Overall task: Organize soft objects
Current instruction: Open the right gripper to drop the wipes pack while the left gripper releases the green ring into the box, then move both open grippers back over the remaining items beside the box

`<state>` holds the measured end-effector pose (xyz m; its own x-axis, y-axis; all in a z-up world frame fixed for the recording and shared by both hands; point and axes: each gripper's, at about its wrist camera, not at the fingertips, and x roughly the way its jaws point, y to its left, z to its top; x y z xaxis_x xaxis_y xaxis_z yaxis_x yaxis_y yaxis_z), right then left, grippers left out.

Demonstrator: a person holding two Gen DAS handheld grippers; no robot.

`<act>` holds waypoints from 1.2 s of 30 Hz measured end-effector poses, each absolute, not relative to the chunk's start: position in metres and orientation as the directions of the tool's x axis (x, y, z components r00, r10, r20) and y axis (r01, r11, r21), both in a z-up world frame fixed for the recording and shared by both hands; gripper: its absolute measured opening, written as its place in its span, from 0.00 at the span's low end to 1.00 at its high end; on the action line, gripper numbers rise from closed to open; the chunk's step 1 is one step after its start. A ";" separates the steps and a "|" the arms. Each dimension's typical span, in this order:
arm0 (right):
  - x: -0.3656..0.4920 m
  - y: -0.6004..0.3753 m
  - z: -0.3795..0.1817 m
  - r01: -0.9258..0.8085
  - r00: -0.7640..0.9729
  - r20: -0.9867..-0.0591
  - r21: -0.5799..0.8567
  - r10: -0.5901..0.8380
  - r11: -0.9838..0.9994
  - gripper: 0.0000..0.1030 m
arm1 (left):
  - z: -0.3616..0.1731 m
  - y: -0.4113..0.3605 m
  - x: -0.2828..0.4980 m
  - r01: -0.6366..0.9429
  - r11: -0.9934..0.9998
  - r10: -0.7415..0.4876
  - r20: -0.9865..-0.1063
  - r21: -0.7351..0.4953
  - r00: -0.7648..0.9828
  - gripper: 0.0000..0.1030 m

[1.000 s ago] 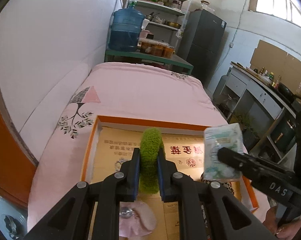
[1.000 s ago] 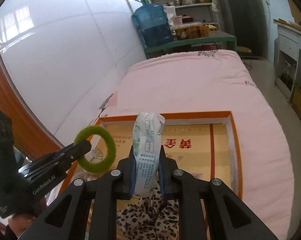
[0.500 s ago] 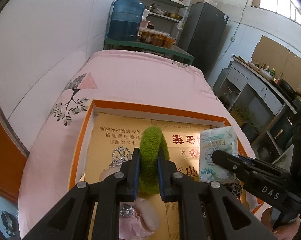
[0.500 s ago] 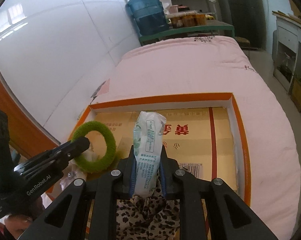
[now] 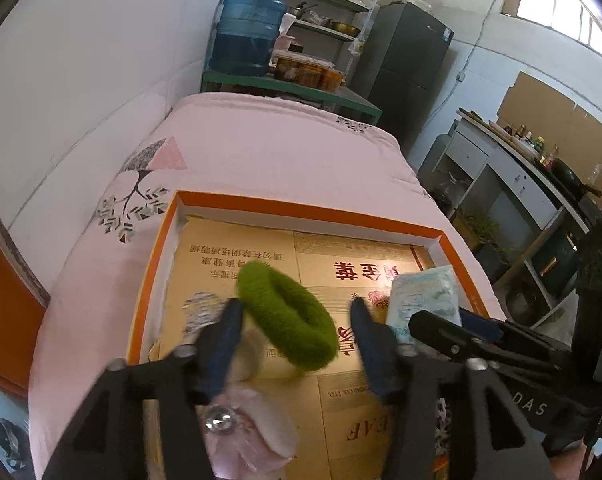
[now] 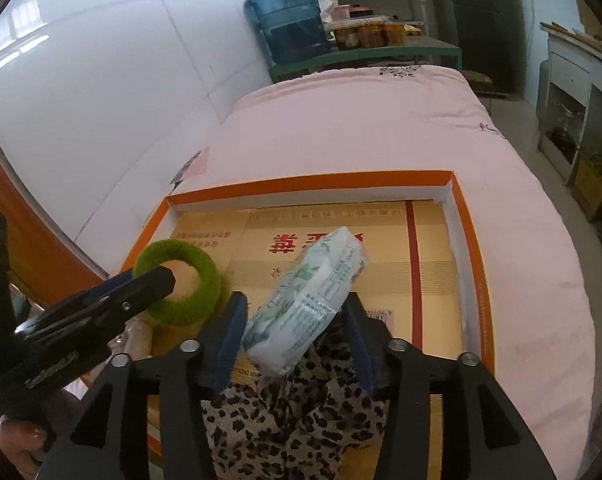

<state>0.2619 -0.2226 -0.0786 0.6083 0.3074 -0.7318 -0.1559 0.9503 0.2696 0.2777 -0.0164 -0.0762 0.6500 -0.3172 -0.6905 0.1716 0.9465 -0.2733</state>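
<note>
With both my jaws spread wide, the green ring (image 5: 287, 316) and tissue pack (image 6: 307, 300) sit loose over the orange box (image 5: 301, 210); either may tumble askew onto the leopard cloth (image 6: 297, 420).

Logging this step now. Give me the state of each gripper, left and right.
Left gripper: open, the green fuzzy ring loose between its jaws.
Right gripper: open, the tissue pack tilted between its jaws, unclamped.
</note>
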 end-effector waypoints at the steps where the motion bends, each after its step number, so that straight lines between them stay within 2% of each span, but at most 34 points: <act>1: 0.261 -0.222 -0.078 -0.155 0.611 -0.732 0.262 0.301 0.952 0.54 | -0.075 -0.017 0.275 0.173 0.948 -0.312 -0.688 -0.266 0.655 0.59; 9: 0.244 -0.230 -0.063 -0.140 0.651 -0.711 0.233 0.267 0.962 0.56 | -0.051 -0.013 0.258 0.160 0.951 -0.296 -0.632 -0.264 0.716 0.61; 16: 0.228 -0.234 -0.055 -0.124 0.669 -0.703 0.215 0.242 0.969 0.56 | -0.032 -0.022 0.235 0.176 0.971 -0.239 -0.612 -0.162 0.754 0.62; 25: 0.202 -0.226 -0.043 -0.105 0.703 -0.688 0.152 0.181 0.983 0.56 | -0.026 -0.024 0.207 0.127 0.987 -0.163 -0.589 -0.102 0.792 0.62; 36: 0.160 -0.223 -0.033 -0.082 0.718 -0.682 0.113 0.137 0.990 0.56 | -0.022 -0.014 0.174 0.101 0.990 -0.137 -0.546 -0.095 0.826 0.62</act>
<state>0.1602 -0.2225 -0.0329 0.7184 0.1373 -0.6819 -0.0819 0.9902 0.1131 0.1736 -0.0143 -0.0218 0.8265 -0.1368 -0.5461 0.1014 0.9903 -0.0947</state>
